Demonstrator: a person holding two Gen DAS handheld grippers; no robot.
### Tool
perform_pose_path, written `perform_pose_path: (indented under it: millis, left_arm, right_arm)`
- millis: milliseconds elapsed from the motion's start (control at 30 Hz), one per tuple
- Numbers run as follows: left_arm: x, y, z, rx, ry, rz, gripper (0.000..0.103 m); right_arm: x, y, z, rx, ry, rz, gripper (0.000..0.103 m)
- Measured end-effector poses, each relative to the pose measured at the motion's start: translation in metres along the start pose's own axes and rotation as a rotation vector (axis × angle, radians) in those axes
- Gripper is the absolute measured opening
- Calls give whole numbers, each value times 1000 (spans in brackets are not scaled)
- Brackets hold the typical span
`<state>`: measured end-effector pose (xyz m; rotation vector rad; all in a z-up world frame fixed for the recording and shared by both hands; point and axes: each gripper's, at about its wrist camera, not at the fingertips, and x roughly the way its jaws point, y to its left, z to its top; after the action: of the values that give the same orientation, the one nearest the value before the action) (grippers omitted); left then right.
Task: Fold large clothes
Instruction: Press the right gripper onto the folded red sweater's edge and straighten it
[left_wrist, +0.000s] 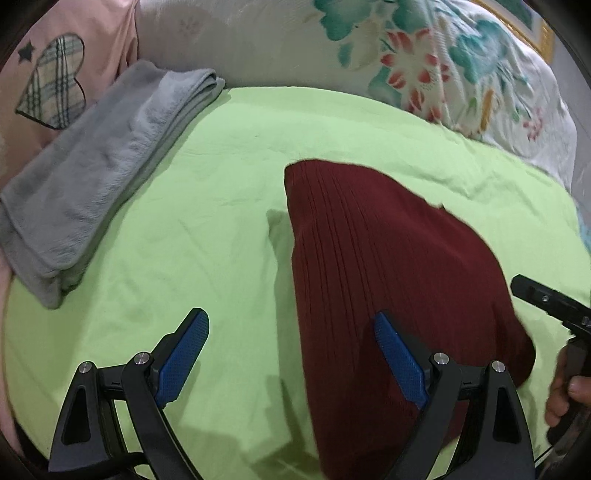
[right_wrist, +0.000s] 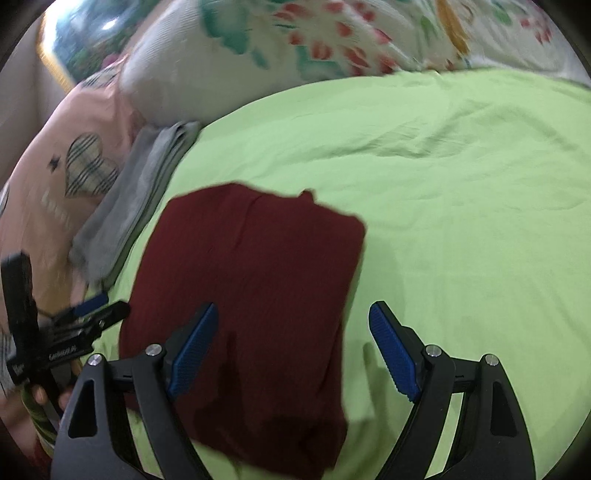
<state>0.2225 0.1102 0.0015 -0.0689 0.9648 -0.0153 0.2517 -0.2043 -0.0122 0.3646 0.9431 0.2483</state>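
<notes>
From my left wrist view I saw the person's hand (left_wrist: 565, 387) gripping the right tool's handle at the frame's right edge; the right wrist view was blurred and instead showed my left gripper (right_wrist: 90, 314) from outside. The folded maroon garment (left_wrist: 388, 277) lay on the green sheet (left_wrist: 184, 229), near a folded grey towel (left_wrist: 92, 166). My left gripper (left_wrist: 291, 354) and right gripper (right_wrist: 291, 350) both stood spread wide, holding nothing, pads above the garment.

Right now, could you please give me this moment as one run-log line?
left claw: open, empty | right claw: open, empty | maroon garment: folded on green sheet | grey towel: folded, apart
</notes>
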Motion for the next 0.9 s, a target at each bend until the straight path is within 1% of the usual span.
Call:
perform_pose_path:
  millis: [67, 100, 133, 167, 200, 233, 267, 300, 333, 367, 400, 467, 500, 567, 633, 700, 800, 867, 900]
  left_arm:
    - [15, 5, 12, -35, 11, -28, 94]
    - [24, 9, 17, -58, 20, -43, 97]
    - [32, 14, 23, -84, 25, -58, 99]
    - [38, 17, 26, -101, 29, -70, 101]
    - [45, 20, 30, -118, 34, -81, 101]
    - [50, 22, 33, -127, 35, -86, 101]
    - [56, 21, 35, -128, 30, -89, 101]
    - [58, 20, 37, -121, 28, -85, 99]
    - [60, 15, 39, -110, 28, -85, 97]
    - [60, 11, 40, -93, 29, -92, 88]
    - [58, 4, 41, -68, 28, -102, 82]
    - [55, -9, 40, -17, 24, -100, 81]
    - [55, -17, 38, 6, 24, -88, 81]
    - [60, -23, 36, 25, 25, -67, 81]
    - [64, -26, 34, 43, 20, -53, 82]
    - [60, -25, 34, 47, 19, -47, 82]
    - [42, -22, 28, 50, 4, -36, 82]
    - [30, -20, 21, 46, -2, -42, 81]
    - [22, -19, 14, 43, -7, -48, 81]
  right_arm:
    - [15, -12, 13, 49, 1, 12, 84]
    - [21, -16, 17, 69, 6, 14, 84]
    - [28, -21, 22, 93, 13, 23, 82]
    - [36, -26, 26, 113, 21, 33, 76]
    - [47, -30, 29, 128, 35, 40, 69]
    - [57, -32, 31, 137, 60, 50, 40]
    - [62, -33, 32, 142, 73, 70, 19]
    - [61, -31, 33, 142, 56, 88, 18]
    - [56, -27, 35, 121, 29, 76, 12]
    - [45, -22, 36, 94, -18, 65, 7]
    - [36, -22, 37, 93, -53, 72, 7]
    - [27, -25, 37, 113, -87, 68, 7]
    - [31, -27, 37, 110, -75, 53, 7]
    - [48, -27, 32, 105, -16, 13, 7]
    - [59, -27, 28, 95, 13, -15, 8]
    - [53, -23, 28, 88, -1, -38, 14]
    - [30, -17, 27, 87, -36, -39, 23]
    - [13, -9, 23, 65, -62, -60, 35]
    - [5, -5, 19, 60, -71, -56, 38]
